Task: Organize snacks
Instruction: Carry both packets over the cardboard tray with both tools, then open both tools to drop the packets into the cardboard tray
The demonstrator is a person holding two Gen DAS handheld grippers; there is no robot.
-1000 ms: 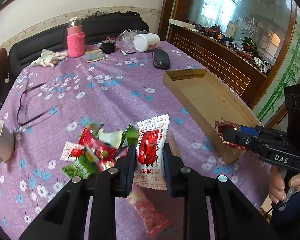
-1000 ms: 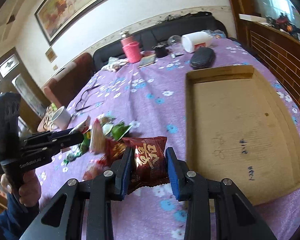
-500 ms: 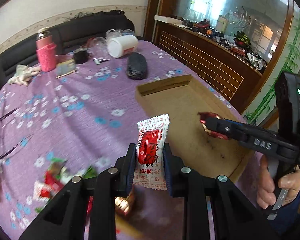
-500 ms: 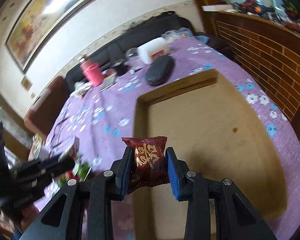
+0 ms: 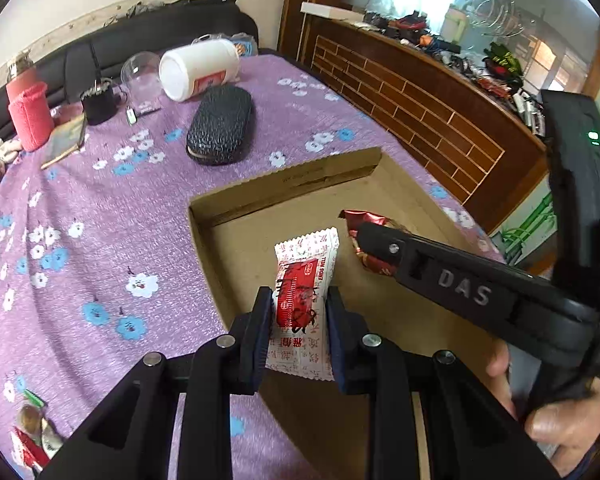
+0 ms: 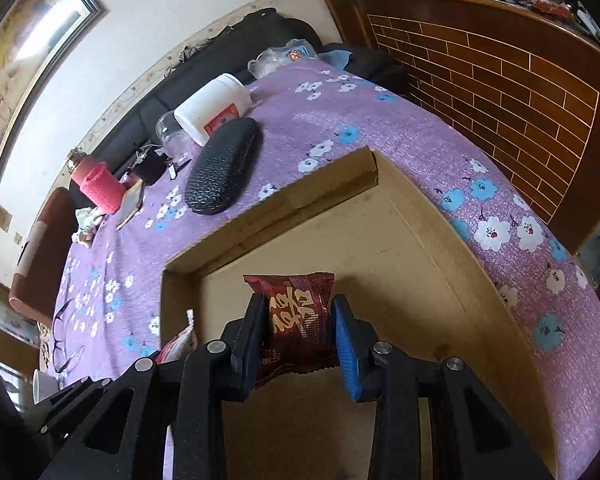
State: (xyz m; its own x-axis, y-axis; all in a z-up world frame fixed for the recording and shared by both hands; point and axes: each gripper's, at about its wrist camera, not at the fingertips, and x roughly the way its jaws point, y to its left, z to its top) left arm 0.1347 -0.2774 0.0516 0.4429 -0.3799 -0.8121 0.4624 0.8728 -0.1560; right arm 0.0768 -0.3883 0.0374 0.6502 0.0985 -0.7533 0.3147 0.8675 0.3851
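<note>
My left gripper (image 5: 298, 300) is shut on a white and red snack packet (image 5: 306, 276) and holds it over the near left part of a shallow cardboard tray (image 5: 288, 184). In the left wrist view the right gripper (image 5: 360, 236) reaches in from the right, over the tray, with a dark red snack packet (image 5: 364, 220) in its tips. In the right wrist view my right gripper (image 6: 300, 312) is shut on that dark red snack packet (image 6: 296, 308) above the cardboard tray (image 6: 276, 212). The white and red packet (image 6: 180, 340) and the left gripper's arm show at lower left.
The table wears a purple flowered cloth (image 5: 100, 216). Behind the tray lie a black glasses case (image 5: 220, 124), a white jar on its side (image 5: 198, 68), a pink bottle (image 5: 28, 112) and a dark cup (image 5: 100, 100). Loose snacks (image 5: 32, 436) lie at lower left. A brick-patterned wooden counter (image 5: 420, 100) borders the right.
Both grippers have carried their packets from the snack pile rightward, over the purple cloth, to above the cardboard tray. The right gripper has rolled. Both grips stay shut.
</note>
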